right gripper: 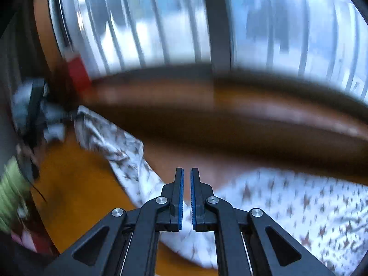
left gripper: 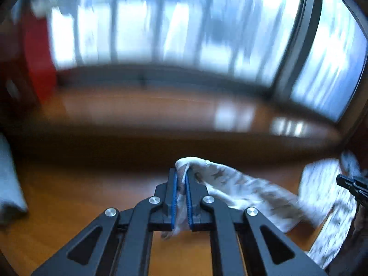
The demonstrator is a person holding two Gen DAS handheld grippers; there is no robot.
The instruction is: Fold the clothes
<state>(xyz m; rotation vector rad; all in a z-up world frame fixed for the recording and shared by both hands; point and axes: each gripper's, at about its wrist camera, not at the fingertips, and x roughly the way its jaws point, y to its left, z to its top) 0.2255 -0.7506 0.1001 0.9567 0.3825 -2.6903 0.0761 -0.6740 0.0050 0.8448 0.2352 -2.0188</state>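
Observation:
A white garment with brown stars hangs over the wooden table. My left gripper is shut on an edge of it, and the cloth stretches from the blue pads to the right. In the right wrist view the same garment lies below and to the right of my right gripper, with a strip running up left to the left gripper. The right jaws stand a narrow gap apart with nothing between them. The right gripper's tip shows at the right edge of the left wrist view.
A large window with vertical bars stands behind the table. A red object is at the far left. Pale folded cloth lies at the left edge. A green sleeve shows at the left of the right wrist view.

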